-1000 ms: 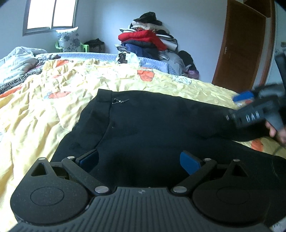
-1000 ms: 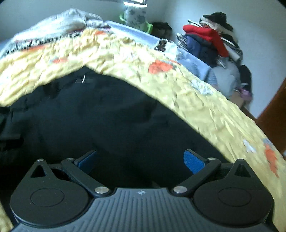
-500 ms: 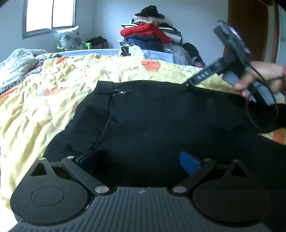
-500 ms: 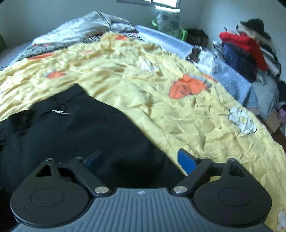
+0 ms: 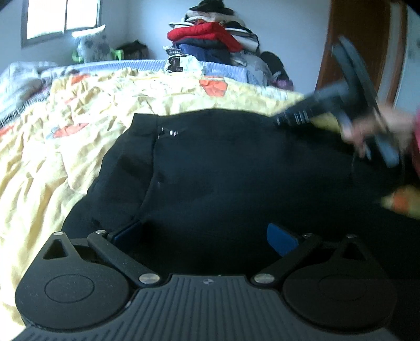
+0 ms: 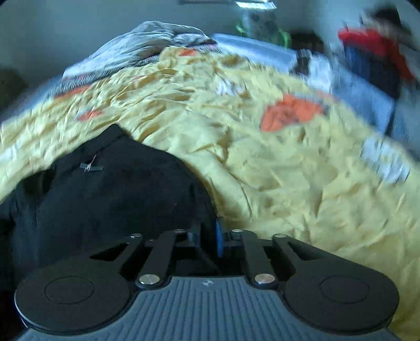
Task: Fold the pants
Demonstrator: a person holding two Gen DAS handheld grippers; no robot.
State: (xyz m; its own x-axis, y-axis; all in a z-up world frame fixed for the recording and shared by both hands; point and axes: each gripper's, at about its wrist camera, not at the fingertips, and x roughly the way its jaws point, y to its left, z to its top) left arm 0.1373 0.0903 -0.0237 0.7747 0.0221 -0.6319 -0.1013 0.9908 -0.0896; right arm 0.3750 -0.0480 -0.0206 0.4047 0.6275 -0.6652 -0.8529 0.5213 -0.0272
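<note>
Black pants (image 5: 223, 170) lie spread on a yellow bedspread (image 5: 65, 126), waistband with a metal clasp (image 5: 169, 132) at the far side. My left gripper (image 5: 204, 234) is open, its blue pads low over the near part of the pants. My right gripper (image 6: 208, 237) is shut on the far right edge of the pants (image 6: 105, 199). In the left wrist view the right gripper (image 5: 288, 119) shows blurred at the right, held by a hand, at the pants' far edge.
A pile of clothes (image 5: 215, 44) sits beyond the bed against the wall. A wooden door (image 5: 354, 39) is at the right. Grey bedding (image 6: 147, 44) lies at the far left of the bed. A window (image 5: 60, 18) is at the back left.
My right gripper has closed on the pants' far edge; it was open half a second ago. The left gripper has stayed open over the pants and barely moved.
</note>
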